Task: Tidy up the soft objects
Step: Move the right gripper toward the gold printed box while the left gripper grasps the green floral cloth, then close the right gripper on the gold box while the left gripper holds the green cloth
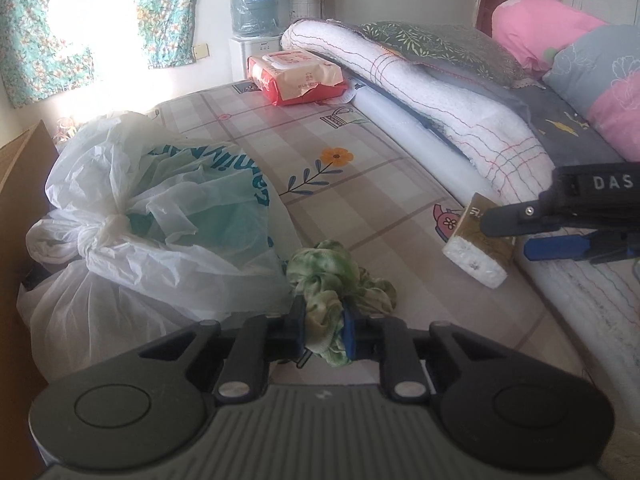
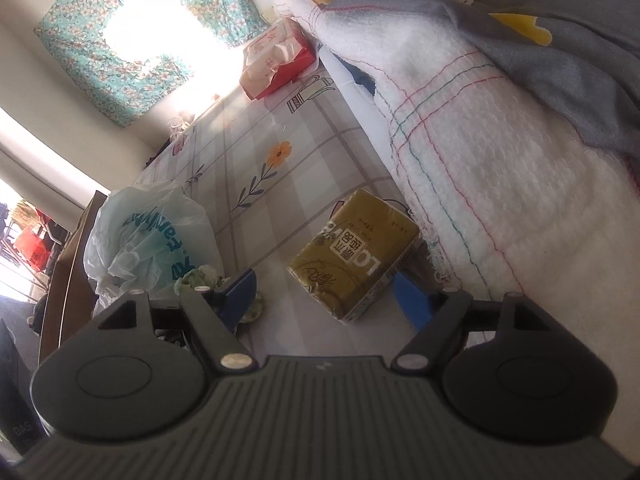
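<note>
A crumpled green tie-dye cloth (image 1: 340, 276) lies on the checked flower-print sheet (image 1: 340, 184) beside a white plastic bag (image 1: 140, 232). My left gripper (image 1: 324, 332) is shut on the cloth's near end, which bunches between the blue pads. A golden tissue pack (image 2: 352, 252) rests on the sheet against the white quilt (image 2: 480, 152). My right gripper (image 2: 324, 296) stands open with the pack's near corner between its jaws; the left pad is clear of the pack. In the left wrist view the right gripper (image 1: 516, 236) reaches in from the right over the tissue pack (image 1: 476, 256).
A red-and-cream wipes pack (image 1: 296, 76) lies at the far end of the sheet. The rolled white quilt (image 1: 440, 100) and pink and grey pillows (image 1: 592, 80) line the right side. A brown board (image 1: 20, 200) borders the left. A water bottle (image 1: 254, 0) stands by the wall.
</note>
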`<state>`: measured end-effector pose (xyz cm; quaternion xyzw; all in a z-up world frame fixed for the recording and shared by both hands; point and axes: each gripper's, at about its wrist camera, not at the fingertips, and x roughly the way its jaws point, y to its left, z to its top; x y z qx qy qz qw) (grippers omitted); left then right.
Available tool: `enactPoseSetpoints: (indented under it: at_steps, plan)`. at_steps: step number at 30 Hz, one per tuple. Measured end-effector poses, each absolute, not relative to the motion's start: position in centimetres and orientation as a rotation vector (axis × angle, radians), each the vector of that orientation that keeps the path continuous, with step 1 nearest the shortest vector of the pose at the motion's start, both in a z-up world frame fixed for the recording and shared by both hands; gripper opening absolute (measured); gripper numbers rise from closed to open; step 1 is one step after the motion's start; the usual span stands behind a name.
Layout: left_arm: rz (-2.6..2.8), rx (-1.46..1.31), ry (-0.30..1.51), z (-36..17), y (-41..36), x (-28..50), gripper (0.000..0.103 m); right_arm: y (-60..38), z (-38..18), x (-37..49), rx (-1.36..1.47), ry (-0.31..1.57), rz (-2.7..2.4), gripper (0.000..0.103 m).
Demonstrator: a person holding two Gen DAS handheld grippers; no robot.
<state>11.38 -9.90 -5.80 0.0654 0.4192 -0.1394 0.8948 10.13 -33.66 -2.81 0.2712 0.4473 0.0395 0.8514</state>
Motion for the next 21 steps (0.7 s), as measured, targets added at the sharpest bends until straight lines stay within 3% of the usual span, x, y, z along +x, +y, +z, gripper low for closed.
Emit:
enactPoseSetpoints:
  at_steps: [9,15,19,21]
  plan:
    - [-0.321,0.096,0.925,-6.4,-7.7,7.5,0.019,-31.6,-5.0,13.2,0.448,0.943,-0.049,0.079]
    - [-0.316,0.074,0.929,-6.5,-6.8,6.2,0.019,-28.4,-5.1,12.8,0.23,0.934,0.05,0.064]
    - [-0.304,0.05,0.933,-6.7,-6.0,5.9,0.019,-26.9,-4.7,11.6,0.094,0.963,0.113,0.062]
    - [-0.302,0.041,0.929,-6.7,-5.7,5.8,0.019,-26.1,-4.7,11.0,0.022,0.958,0.107,0.054]
